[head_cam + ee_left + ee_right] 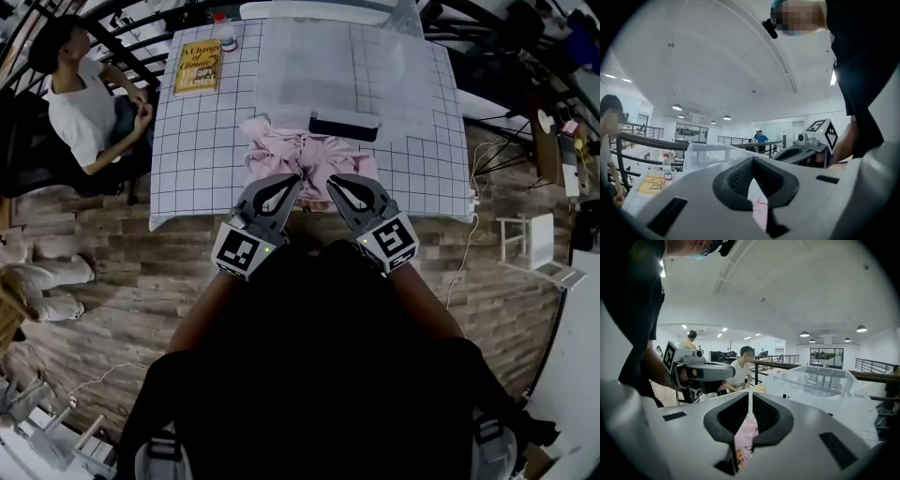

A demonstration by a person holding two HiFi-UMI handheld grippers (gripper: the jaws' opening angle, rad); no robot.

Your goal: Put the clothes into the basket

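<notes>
A crumpled pile of pink clothes (pixel 281 150) lies on the grid-patterned table (pixel 197 150), just in front of a clear plastic basket (pixel 267 94). My left gripper (pixel 297 179) and right gripper (pixel 331 179) hover side by side over the near edge of the pile. Their tips point towards each other. Both have their jaws shut, with nothing gripped. In the left gripper view the left gripper (pixel 752 160) shows pink cloth (pixel 760 211) only through the slit below its jaws. The right gripper view shows the same for the right gripper (pixel 750 392) and the pink cloth (pixel 747 432).
A dark oblong object (pixel 344 125) rests at the basket's front edge. A yellow book (pixel 197 67) and a small bottle (pixel 223 33) sit at the table's far left corner. A person (pixel 89 103) sits beside the table's left side. Wooden floor surrounds the table.
</notes>
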